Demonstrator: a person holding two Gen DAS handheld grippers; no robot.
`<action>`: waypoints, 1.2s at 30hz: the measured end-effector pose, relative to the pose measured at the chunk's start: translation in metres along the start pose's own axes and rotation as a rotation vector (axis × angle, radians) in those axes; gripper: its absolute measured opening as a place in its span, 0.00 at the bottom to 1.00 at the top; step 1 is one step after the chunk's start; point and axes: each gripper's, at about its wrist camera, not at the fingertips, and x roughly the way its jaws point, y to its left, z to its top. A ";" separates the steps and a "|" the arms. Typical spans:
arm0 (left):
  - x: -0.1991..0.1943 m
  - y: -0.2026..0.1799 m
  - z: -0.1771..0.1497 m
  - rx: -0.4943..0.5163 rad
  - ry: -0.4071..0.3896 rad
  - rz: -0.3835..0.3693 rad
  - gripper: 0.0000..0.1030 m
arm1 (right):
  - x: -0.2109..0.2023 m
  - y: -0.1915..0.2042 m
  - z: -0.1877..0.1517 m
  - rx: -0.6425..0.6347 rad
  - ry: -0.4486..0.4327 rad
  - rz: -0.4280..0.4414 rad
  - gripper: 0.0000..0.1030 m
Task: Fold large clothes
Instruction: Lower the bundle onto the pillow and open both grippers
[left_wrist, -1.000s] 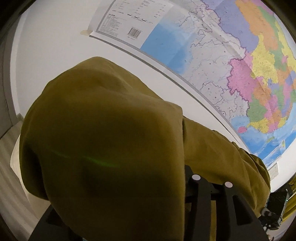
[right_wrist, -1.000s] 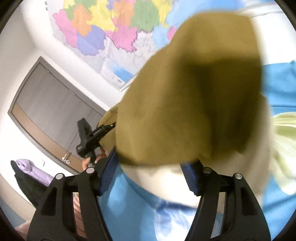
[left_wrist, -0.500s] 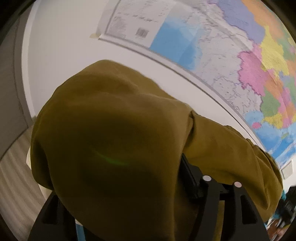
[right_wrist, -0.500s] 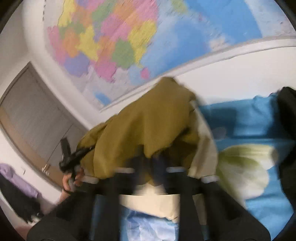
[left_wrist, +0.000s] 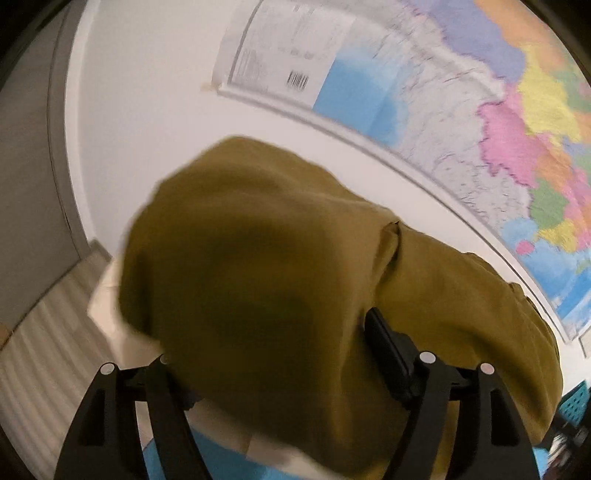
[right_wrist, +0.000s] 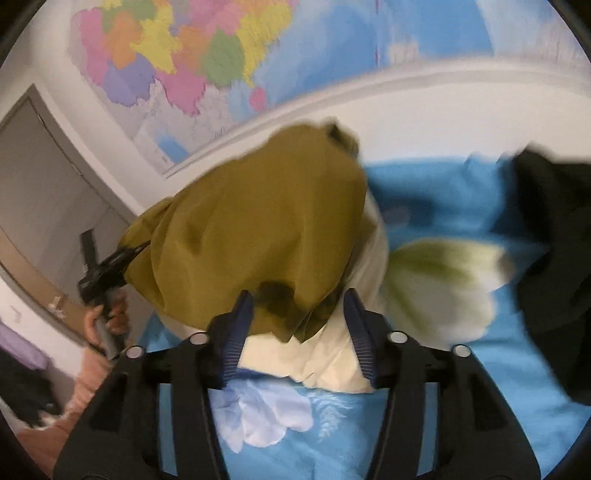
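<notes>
Your right tongs (right_wrist: 297, 325) are spread wide with a bunched fold of the olive jacket (right_wrist: 258, 229) and its cream lining sitting between the blue pads, nothing actually pinched. The jacket hangs above the blue floral bed sheet (right_wrist: 424, 417), black garment (right_wrist: 554, 236) off toward the bed's far right. Your left tongs (left_wrist: 280, 354) are buried under the jacket (left_wrist: 258, 280), so can't tell whether they're gripping it.
</notes>
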 end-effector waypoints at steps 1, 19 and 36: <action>-0.009 -0.001 -0.003 0.011 -0.023 0.004 0.71 | -0.009 0.006 0.002 -0.028 -0.024 -0.015 0.50; -0.014 -0.057 -0.032 0.252 -0.078 0.012 0.76 | 0.088 0.071 0.015 -0.273 -0.006 0.010 0.55; -0.058 -0.091 -0.057 0.325 -0.155 0.059 0.79 | 0.052 0.099 0.009 -0.307 -0.062 0.037 0.75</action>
